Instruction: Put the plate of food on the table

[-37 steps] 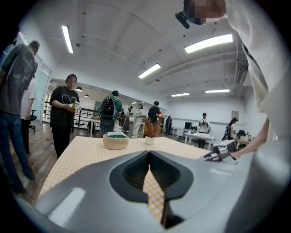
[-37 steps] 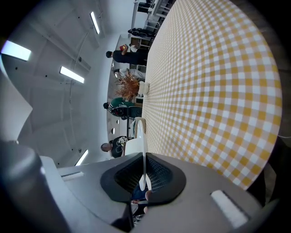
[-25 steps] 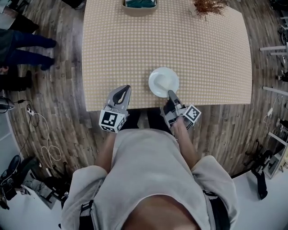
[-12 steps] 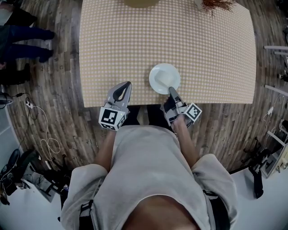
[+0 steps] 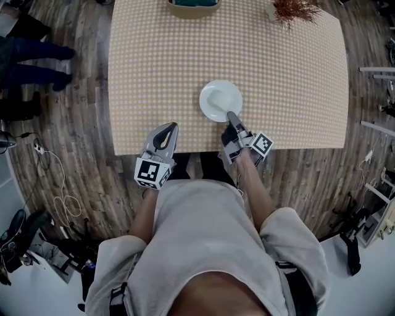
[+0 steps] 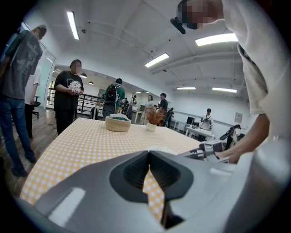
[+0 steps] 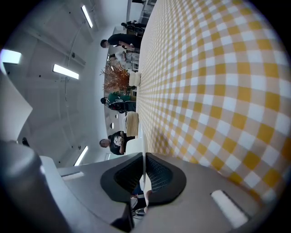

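- The white plate (image 5: 221, 100) sits over the checked surface (image 5: 296, 80), in the part nearest the person and a little right of the middle. Its top looks plain white, and I cannot tell what it carries.
- The right tongs (image 5: 230, 115) reach in from the near edge and are clamped on the plate's near rim. In the right gripper view the rim shows as a thin white line pinched between the two dark pads.
- In that view the checked cloth fills the right side and runs upright, so these tongs are rolled over sideways.
- Whether the plate's base touches the cloth or hangs just above it, I cannot tell.
- The left tongs (image 5: 168, 126) are closed with nothing between them. Their tips meet, and only the checked cloth shows through the slit behind.
- They hover over the surface's near edge, left of the plate and apart from it.
- At the far edge stand a round basket (image 5: 192, 7) with something teal inside and, further right, a reddish dried plant (image 5: 295, 9) in a white pot — both well apart from the plate.
- A person's legs (image 5: 34, 58) stand on the wooden floor (image 5: 80, 123) to the left of the surface. More people stand further back in the room, seen in the left gripper view.
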`<state>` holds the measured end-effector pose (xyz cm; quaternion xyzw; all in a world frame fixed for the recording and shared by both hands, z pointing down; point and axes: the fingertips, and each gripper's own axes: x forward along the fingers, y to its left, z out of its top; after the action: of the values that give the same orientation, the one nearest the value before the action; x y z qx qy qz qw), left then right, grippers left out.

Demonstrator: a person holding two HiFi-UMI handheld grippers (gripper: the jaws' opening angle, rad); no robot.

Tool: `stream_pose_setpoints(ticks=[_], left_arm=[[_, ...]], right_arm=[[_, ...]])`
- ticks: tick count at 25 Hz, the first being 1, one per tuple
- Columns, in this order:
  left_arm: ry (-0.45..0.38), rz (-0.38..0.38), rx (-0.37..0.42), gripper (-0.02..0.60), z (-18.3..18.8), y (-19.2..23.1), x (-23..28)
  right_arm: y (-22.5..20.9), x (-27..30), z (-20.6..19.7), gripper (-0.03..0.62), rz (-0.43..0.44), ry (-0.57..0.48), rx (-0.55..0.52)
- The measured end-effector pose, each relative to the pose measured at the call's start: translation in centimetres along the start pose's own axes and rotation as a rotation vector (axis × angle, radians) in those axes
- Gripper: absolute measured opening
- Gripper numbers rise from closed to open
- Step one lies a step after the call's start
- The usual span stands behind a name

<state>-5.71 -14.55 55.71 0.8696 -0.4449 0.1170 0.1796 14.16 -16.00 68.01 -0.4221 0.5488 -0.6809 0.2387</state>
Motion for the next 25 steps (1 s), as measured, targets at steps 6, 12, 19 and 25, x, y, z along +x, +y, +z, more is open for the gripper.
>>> stream_pose_setpoints(ticks=[6, 12, 19, 25], left_arm=[[0.003, 0.013, -0.015, 0.011, -0.4, 0.2, -0.5], [0.004, 0.023, -0.029, 0.009, -0.9, 0.5, -0.8], [0.014, 0.043, -0.043, 0.009, -1.2, 1.0, -1.3], [0.025, 0.057, -0.051, 0.009, -2.0, 1.2, -2.5]], right_arm=[[1.2, 4.2, 2.3, 0.015, 0.009, 0.013, -0.025], [2.5, 8.9, 3.6, 0.015, 0.026, 0.040, -0.037], [2.7, 13.0, 6.1, 0.015, 0.065, 0.014, 0.023], [4.6, 15.1, 6.9, 0.015, 0.081, -0.007, 0.016]])
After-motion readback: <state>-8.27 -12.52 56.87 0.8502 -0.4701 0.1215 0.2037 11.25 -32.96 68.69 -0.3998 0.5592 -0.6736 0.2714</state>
